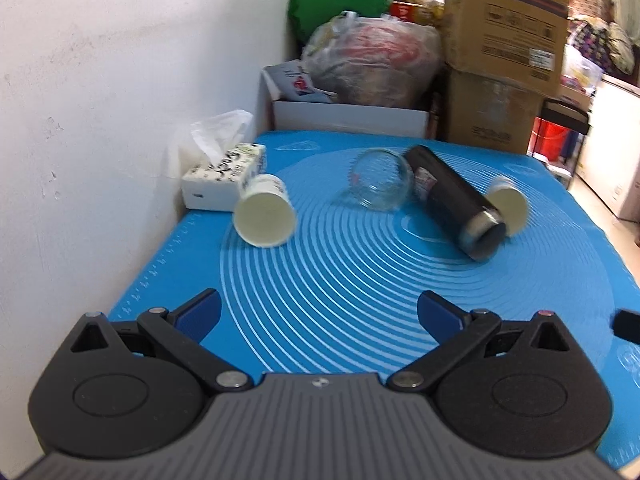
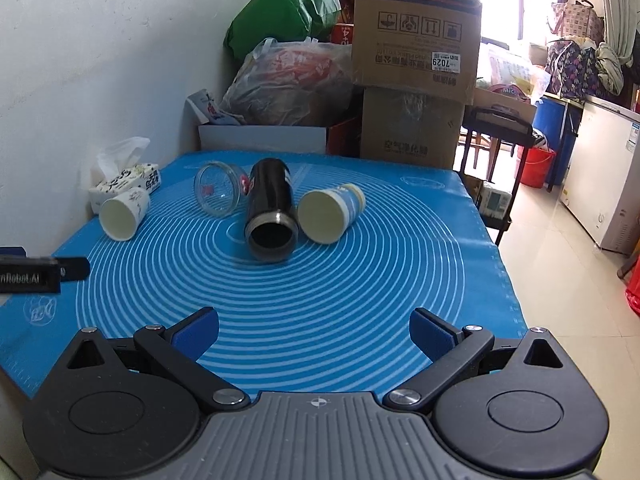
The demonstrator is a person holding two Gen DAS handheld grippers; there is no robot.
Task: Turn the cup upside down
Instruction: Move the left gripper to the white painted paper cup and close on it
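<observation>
Several cups lie on their sides on the blue mat [image 1: 340,280] [image 2: 340,280], mouths toward me. A white paper cup [image 1: 264,210] [image 2: 122,214] lies at the left by the tissue box. A clear glass cup [image 1: 378,180] [image 2: 218,192] lies mid-back. A black tumbler [image 1: 456,204] [image 2: 270,212] lies beside it. A blue-and-white paper cup [image 1: 508,204] [image 2: 330,212] lies right of the tumbler. My left gripper [image 1: 319,314] is open and empty, short of the cups. My right gripper [image 2: 314,330] is open and empty, also short of them.
A tissue box [image 1: 224,180] [image 2: 124,182] sits against the white wall at the left. Cardboard boxes [image 1: 504,52] [image 2: 416,52] and plastic bags [image 1: 372,60] [image 2: 288,84] stand behind the table. The mat's right edge drops to a tiled floor [image 2: 560,272]. The left gripper's side [image 2: 40,274] shows at the right view's left edge.
</observation>
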